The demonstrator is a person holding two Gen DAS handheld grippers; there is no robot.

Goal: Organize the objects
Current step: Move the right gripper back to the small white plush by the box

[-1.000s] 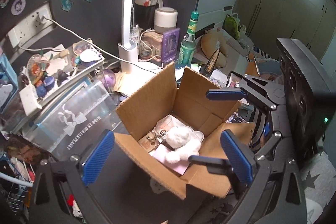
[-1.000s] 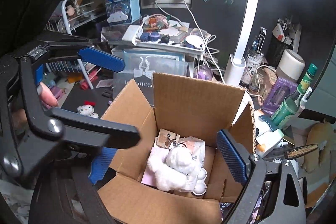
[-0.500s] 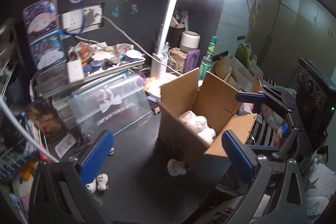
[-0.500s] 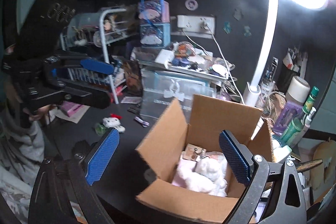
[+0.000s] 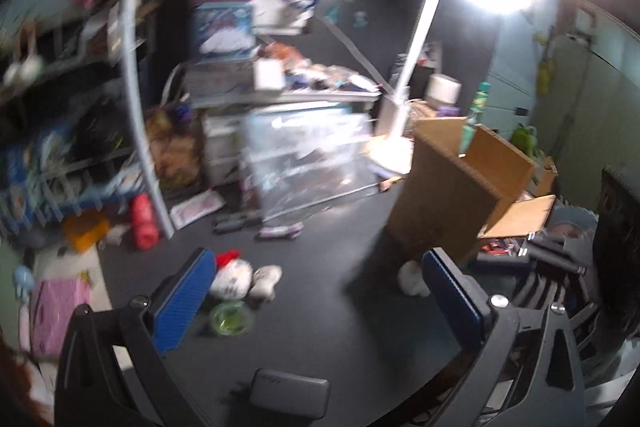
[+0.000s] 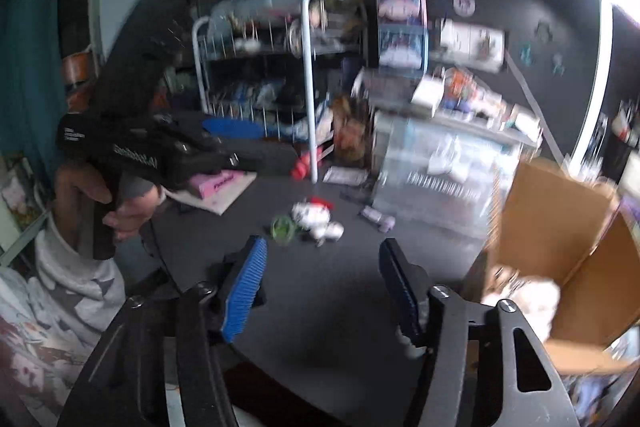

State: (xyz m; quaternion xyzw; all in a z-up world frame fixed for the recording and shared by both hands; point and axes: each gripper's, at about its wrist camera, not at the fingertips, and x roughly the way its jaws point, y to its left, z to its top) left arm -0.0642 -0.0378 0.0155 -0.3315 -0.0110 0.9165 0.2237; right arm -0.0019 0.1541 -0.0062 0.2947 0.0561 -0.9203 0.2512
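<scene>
My left gripper [image 5: 320,291] hangs open over the dark desk with nothing between its blue pads. Just ahead of its left finger lie a small white plush with a red bow [image 5: 236,275] and a green round item [image 5: 231,319]. The open cardboard box [image 5: 452,187] stands to the right, a small white item [image 5: 412,277] at its foot. My right gripper [image 6: 322,287] is closing its jaws on nothing. From there the plush [image 6: 316,217] lies farther ahead and the box [image 6: 560,219], with a white plush toy [image 6: 532,299] inside, is at the right.
A hand [image 6: 120,203] holds the left gripper's body at the left. A wire rack [image 6: 308,87], a clear plastic case [image 5: 304,163], a lit desk lamp [image 5: 416,39] and stacked clutter line the back. A dark pouch [image 5: 288,393] lies at the near edge.
Both views have swung left, from above the box to the desk beside it, and sunk lower. The right gripper's jaws have narrowed. The pictures are now motion-blurred.
</scene>
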